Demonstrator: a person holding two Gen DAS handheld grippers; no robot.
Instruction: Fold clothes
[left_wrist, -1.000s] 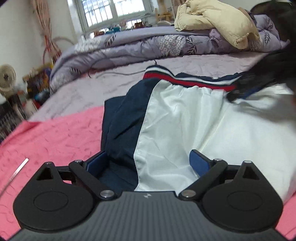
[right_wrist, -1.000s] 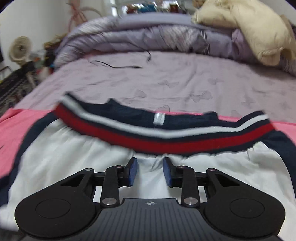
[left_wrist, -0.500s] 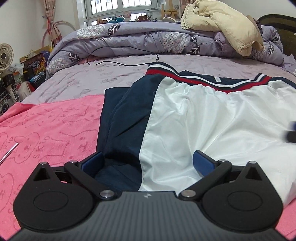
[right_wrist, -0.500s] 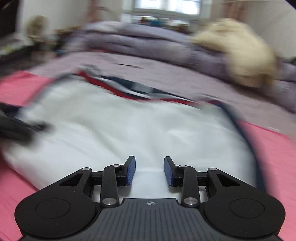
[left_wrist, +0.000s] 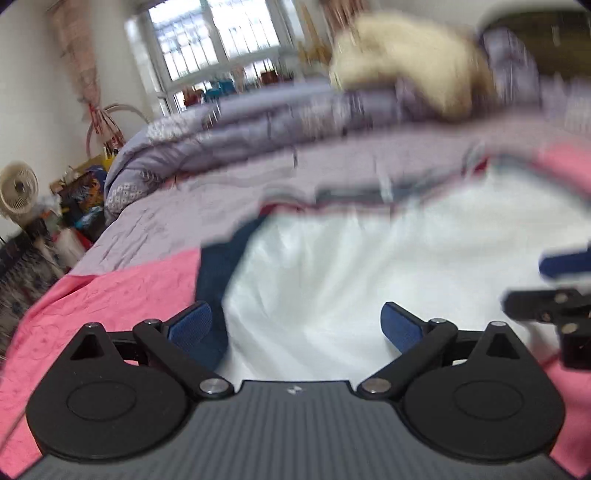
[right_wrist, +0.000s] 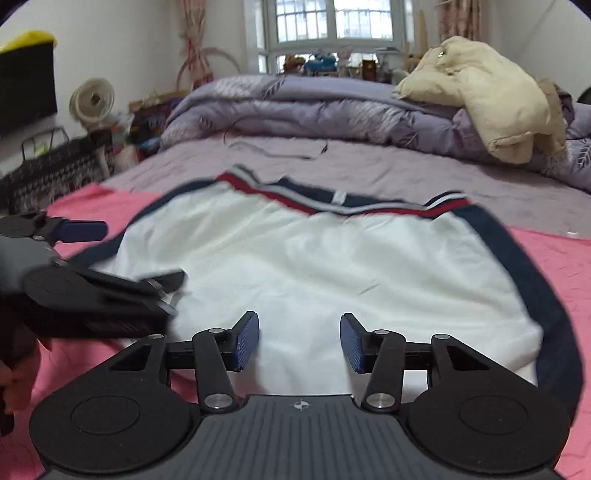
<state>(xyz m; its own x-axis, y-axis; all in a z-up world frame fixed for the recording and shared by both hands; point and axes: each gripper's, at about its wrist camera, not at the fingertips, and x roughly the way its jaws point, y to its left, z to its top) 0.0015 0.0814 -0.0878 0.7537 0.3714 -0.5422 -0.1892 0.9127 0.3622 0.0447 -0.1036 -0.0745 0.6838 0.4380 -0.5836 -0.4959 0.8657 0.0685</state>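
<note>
A white garment (right_wrist: 332, 258) with navy side panels and a red, white and navy striped band lies flat on a pink blanket (right_wrist: 554, 266). It also shows in the left wrist view (left_wrist: 351, 266), blurred. My left gripper (left_wrist: 295, 325) is open over the garment's near left edge, where navy meets white, and holds nothing. It shows at the left of the right wrist view (right_wrist: 122, 258). My right gripper (right_wrist: 299, 341) is open over the garment's near hem and holds nothing. It shows at the right edge of the left wrist view (left_wrist: 557, 284).
A purple quilt (right_wrist: 332, 107) is heaped at the far side of the bed with a cream jacket (right_wrist: 487, 96) on it. A black cable (right_wrist: 273, 151) lies on the lilac sheet. A fan (right_wrist: 92, 99) and clutter stand on the floor at the left.
My right gripper's jaws have opened wider and it has drawn back to the garment's near hem. My left gripper has swung right over the garment; its view is blurred by motion.
</note>
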